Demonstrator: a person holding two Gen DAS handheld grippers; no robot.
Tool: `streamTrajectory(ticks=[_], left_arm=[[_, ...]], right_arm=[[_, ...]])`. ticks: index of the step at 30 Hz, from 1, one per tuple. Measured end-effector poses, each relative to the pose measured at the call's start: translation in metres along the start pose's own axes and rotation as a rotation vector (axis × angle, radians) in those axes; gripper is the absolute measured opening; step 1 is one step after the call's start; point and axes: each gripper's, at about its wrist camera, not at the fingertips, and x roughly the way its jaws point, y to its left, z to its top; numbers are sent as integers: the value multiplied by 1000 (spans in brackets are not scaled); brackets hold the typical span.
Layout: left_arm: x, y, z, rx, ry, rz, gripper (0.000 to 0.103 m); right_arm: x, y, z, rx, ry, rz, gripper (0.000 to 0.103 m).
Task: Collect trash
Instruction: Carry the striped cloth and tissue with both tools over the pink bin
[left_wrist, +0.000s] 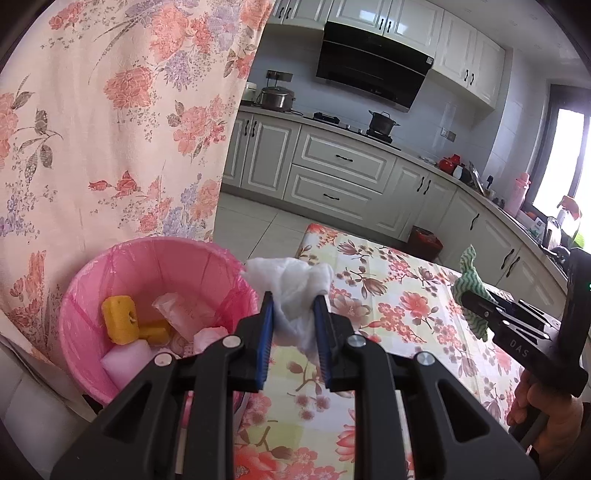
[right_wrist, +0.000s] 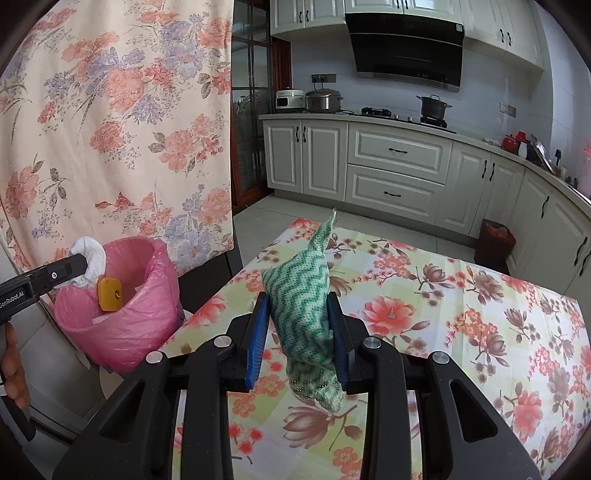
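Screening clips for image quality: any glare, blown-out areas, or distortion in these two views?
Left wrist view: the window at right is blown out to white, the cabinets bow from the fisheye, and the crumpled white tissue in the left gripper is sharp. Right wrist view: even light, dark corner vignetting, and the green zigzag cloth is crisp.

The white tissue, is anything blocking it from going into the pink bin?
Nothing visible does. The left gripper holds the white tissue beside the pink bin's open top, with only trash inside.
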Motion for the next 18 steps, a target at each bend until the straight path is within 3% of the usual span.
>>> streamTrajectory(ticks=[18], left_arm=[[-14, 52, 4, -48, -22, 70, 21]], right_arm=[[20, 44, 12, -47, 14, 57, 30]])
